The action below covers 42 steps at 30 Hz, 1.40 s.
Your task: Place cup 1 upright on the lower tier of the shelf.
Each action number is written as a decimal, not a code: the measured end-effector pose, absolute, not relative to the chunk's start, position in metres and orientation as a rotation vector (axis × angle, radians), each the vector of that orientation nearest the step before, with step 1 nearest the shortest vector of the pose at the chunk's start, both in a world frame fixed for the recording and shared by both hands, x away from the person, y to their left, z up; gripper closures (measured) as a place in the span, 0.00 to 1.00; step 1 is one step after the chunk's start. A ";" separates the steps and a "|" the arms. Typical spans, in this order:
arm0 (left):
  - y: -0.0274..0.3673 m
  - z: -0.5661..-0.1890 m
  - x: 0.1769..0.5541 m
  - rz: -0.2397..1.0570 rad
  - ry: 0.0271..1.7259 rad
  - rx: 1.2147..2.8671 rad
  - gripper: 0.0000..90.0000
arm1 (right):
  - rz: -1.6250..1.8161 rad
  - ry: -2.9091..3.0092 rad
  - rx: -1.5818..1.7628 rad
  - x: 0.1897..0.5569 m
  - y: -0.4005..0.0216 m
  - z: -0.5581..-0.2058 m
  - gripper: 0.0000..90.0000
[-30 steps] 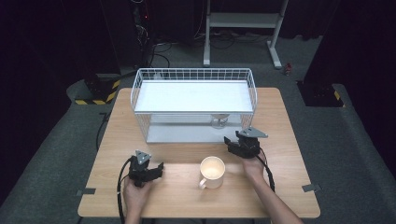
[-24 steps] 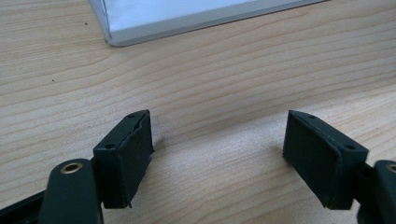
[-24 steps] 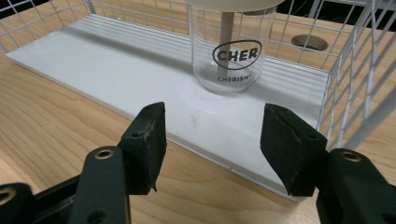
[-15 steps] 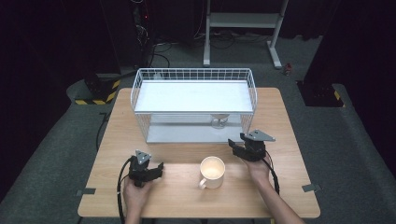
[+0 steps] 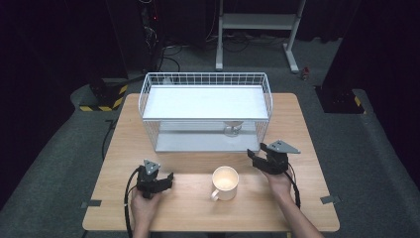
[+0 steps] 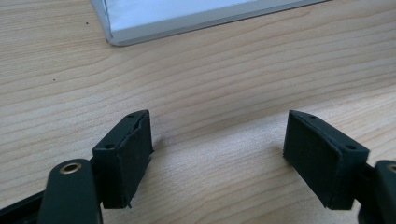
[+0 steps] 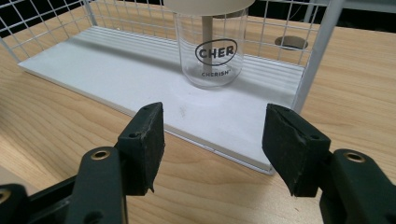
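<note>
Glass cup (image 7: pixel 211 51) far inside wire rack (image 5: pixel 205 111); my right claw (image 7: pixel 212 140), spread and just opening, faces it; my left claw (image 6: pixel 217 156) spread over tabletop (image 6: pixel 210 93); cream mug (image 5: pixel 225 182) between them.

Mug (image 5: pixel 225 182) sits at six o'clock on the table (image 5: pixel 297 124), rack (image 5: pixel 205 113) at twelve; left gripper (image 5: pixel 157 179) at seven, right gripper (image 5: pixel 265 159) at four, both empty.

Matt wood table (image 5: pixel 307 198); clear glossy glass (image 7: pixel 212 56); white wire rack (image 5: pixel 148 94).
</note>
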<state>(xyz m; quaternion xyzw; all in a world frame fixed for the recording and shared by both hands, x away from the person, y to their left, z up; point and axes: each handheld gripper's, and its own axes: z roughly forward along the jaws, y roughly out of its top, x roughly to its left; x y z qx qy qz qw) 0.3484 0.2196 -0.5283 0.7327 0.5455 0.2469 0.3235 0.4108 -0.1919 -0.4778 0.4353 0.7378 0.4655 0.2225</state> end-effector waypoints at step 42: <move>0.220 -0.528 0.348 0.648 1.432 1.922 0.26 | 1.302 1.973 1.272 0.385 -0.240 -0.484 0.41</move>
